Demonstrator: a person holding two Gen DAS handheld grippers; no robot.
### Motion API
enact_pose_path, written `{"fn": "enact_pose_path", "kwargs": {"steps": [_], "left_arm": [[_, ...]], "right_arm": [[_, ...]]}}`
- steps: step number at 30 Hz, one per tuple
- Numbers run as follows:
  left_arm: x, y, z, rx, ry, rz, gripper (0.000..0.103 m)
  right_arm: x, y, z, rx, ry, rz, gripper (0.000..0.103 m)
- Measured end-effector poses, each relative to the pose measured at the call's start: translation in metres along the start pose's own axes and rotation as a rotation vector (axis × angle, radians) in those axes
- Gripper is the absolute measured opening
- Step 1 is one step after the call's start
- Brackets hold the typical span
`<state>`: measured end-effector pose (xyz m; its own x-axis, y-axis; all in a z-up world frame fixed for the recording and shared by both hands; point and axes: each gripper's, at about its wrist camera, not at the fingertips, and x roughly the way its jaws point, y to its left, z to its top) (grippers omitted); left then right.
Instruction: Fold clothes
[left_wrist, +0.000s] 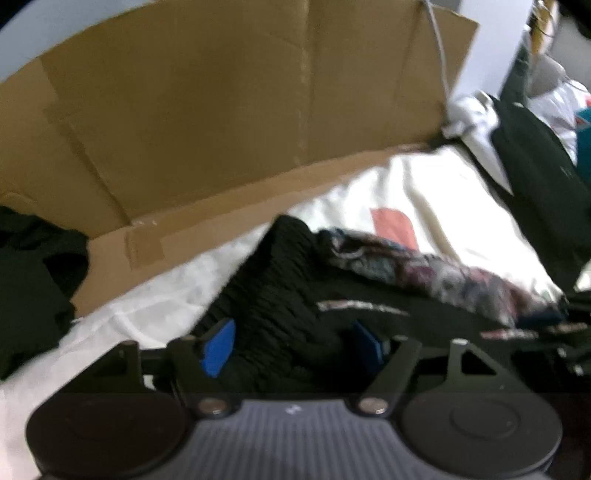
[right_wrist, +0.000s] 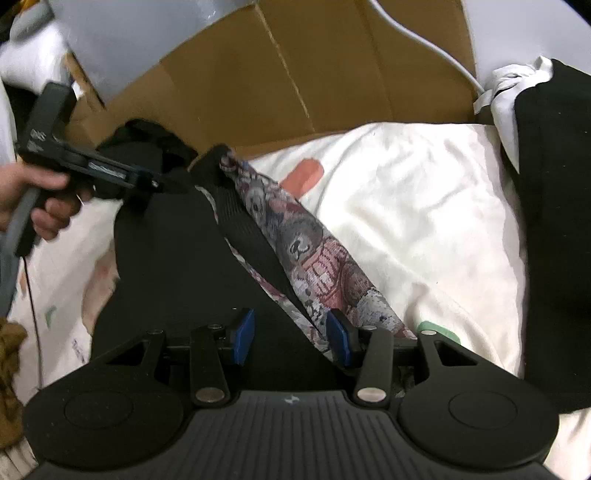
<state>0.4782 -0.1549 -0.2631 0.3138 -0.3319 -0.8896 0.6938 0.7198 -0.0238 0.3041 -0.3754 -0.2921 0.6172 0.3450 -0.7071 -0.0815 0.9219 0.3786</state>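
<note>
Up close through the left wrist view: left gripper (left_wrist: 291, 347) held low over a black garment (left_wrist: 273, 295), blue pads (left_wrist: 218, 347) spread apart with ribbed black cloth bunched between them, no pad seen pressing, so read as open. Beyond, a printed panel (left_wrist: 424, 273) of the same garment lying across a cream bedsheet (left_wrist: 443, 206), with a flattened cardboard box (left_wrist: 207, 110) propped behind. Blurred, so finer folds not told.

Next, through the right wrist view: right gripper (right_wrist: 291, 339) half spread over the near end of the black garment (right_wrist: 166, 266), black cloth and the edge of the bear-print panel (right_wrist: 306, 251) between its pads (right_wrist: 341, 341); the right-hand pad touching or just beside the print edge, the other standing clear, so no clamp seen. Farther up, a hand (right_wrist: 33, 199) holding the left gripper (right_wrist: 168, 184) at the garment's far end, near its ribbed hem.

Judged from the look: soft, light, limp knit, likely to sag and slide over itself; thicker woven panel somewhat stiffer. Best taken at hem corners or along the ribbed edge, both ends together, kept taut while folding over.
</note>
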Motion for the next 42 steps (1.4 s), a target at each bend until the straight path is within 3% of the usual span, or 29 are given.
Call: {"fn": "enact_pose_path", "kwargs": {"steps": [2, 3, 5, 10, 14, 21, 23, 26, 35, 38, 42], "left_arm": [[0.003, 0.000, -0.002, 0.014, 0.004, -0.001, 0.059], [0.004, -0.001, -0.002, 0.022, 0.003, 0.000, 0.046], [0.003, -0.002, -0.003, 0.031, -0.011, -0.002, 0.042], [-0.015, 0.005, 0.005, -0.048, -0.110, -0.054, 0.023], [-0.019, 0.000, 0.015, -0.063, -0.188, -0.057, 0.021], [-0.004, -0.003, 0.028, -0.115, -0.253, -0.047, 0.020], [-0.002, -0.001, 0.030, -0.130, -0.267, -0.043, 0.020], [0.000, 0.003, 0.031, -0.164, -0.287, -0.052, 0.020], [0.000, 0.008, 0.024, -0.204, -0.303, -0.055, 0.020], [-0.002, 0.007, 0.022, -0.202, -0.309, -0.047, 0.021], [-0.002, 0.007, 0.020, -0.211, -0.315, -0.042, 0.021]], "right_arm": [[0.002, 0.001, -0.001, -0.008, 0.005, -0.005, 0.049], [0.003, 0.002, -0.001, -0.013, 0.007, -0.008, 0.049], [0.004, 0.003, -0.001, -0.029, 0.009, -0.015, 0.048], [0.004, 0.008, 0.000, -0.079, 0.005, -0.014, 0.025], [0.000, 0.010, 0.003, -0.083, -0.014, 0.010, 0.026], [-0.001, 0.007, 0.005, -0.074, -0.008, -0.015, 0.030], [0.000, 0.003, 0.006, -0.061, 0.001, -0.015, 0.026], [0.000, -0.002, 0.007, -0.047, 0.004, -0.014, 0.011], [-0.002, -0.004, 0.004, -0.049, 0.027, -0.023, 0.014], [-0.004, -0.006, 0.005, -0.052, 0.021, -0.036, 0.003], [-0.015, -0.018, 0.014, 0.010, -0.030, -0.068, 0.003]]}}
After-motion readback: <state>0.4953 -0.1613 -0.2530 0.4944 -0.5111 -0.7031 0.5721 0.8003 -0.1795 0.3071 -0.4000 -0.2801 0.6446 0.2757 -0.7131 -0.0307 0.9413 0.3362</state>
